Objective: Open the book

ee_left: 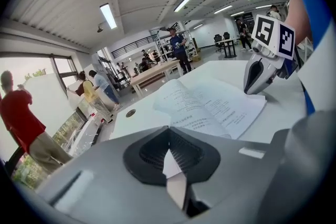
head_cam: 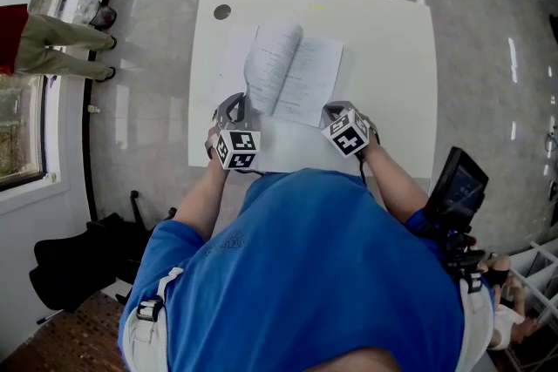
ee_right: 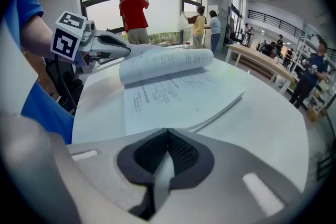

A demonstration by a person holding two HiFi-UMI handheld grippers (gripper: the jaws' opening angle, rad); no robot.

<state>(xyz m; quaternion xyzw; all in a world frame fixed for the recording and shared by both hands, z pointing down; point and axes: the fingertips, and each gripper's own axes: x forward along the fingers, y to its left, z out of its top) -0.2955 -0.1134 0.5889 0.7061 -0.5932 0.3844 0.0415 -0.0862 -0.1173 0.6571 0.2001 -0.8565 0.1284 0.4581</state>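
The book lies open on the middle of the table. The left gripper is by the book's near left corner and the right gripper by its near right corner. A hole sits in the table's far left corner, behind the book.

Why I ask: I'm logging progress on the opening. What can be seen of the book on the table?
The book is a thin, soft-looking paperback with white printed pages. It lies open on the white table, slightly askew to the table's edges. A sheaf of pages arches up over its left half. The right tongs, shut, rest at its near right corner. The left tongs, shut, sit by the sheaf's near end, contact unclear.
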